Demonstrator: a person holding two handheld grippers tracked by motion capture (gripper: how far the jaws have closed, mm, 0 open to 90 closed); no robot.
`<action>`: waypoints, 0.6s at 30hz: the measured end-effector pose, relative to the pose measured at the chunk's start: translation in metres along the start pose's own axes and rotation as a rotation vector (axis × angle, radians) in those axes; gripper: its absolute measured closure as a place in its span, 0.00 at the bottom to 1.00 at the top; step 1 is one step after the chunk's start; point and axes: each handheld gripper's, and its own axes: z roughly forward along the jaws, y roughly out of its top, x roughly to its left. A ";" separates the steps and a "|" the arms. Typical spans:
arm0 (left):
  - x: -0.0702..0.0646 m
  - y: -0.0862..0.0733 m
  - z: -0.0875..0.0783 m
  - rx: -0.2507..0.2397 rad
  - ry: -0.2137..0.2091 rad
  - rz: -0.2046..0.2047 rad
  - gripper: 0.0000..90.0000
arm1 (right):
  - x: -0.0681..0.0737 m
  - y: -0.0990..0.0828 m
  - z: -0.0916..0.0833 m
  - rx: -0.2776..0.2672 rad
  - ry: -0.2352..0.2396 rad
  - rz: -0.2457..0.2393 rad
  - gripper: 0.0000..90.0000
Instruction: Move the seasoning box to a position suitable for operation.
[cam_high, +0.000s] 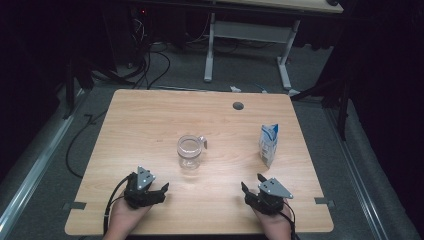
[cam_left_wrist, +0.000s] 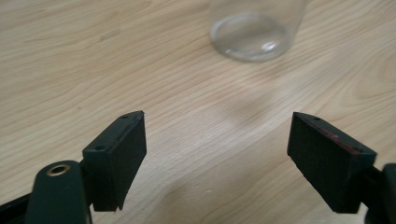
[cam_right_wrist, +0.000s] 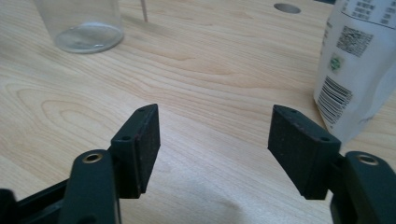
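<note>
A clear glass cup (cam_high: 190, 151) stands upright near the middle of the wooden table (cam_high: 150, 125). To its right stands a small white and blue carton (cam_high: 269, 144). My left gripper (cam_high: 150, 182) rests near the front left edge, open and holding nothing. In the left gripper view the open gripper (cam_left_wrist: 217, 121) has bare tabletop between its jaws, and the cup's base (cam_left_wrist: 252, 37) lies ahead, slightly right. My right gripper (cam_high: 252, 181) sits near the front right edge, open. In the right gripper view the gripper (cam_right_wrist: 215, 112) is empty, the carton (cam_right_wrist: 355, 60) close at the right and the cup (cam_right_wrist: 86, 28) far left.
A round cable hole (cam_high: 238, 106) is set in the table's far side, also seen in the right gripper view as a grey hole (cam_right_wrist: 287, 8). Beyond the table stand another desk's white legs (cam_high: 209, 50) and loose cables (cam_high: 150, 65) on the floor.
</note>
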 end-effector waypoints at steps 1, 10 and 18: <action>0.000 0.000 -0.001 0.001 0.001 0.010 0.22 | -0.002 0.000 0.000 -0.004 -0.002 0.007 0.37; 0.001 0.000 0.000 -0.016 -0.049 0.006 0.17 | -0.009 -0.003 0.001 -0.011 -0.002 0.026 0.36; 0.001 -0.001 -0.001 -0.022 -0.066 -0.003 0.18 | -0.007 -0.002 0.004 -0.013 0.008 0.015 0.35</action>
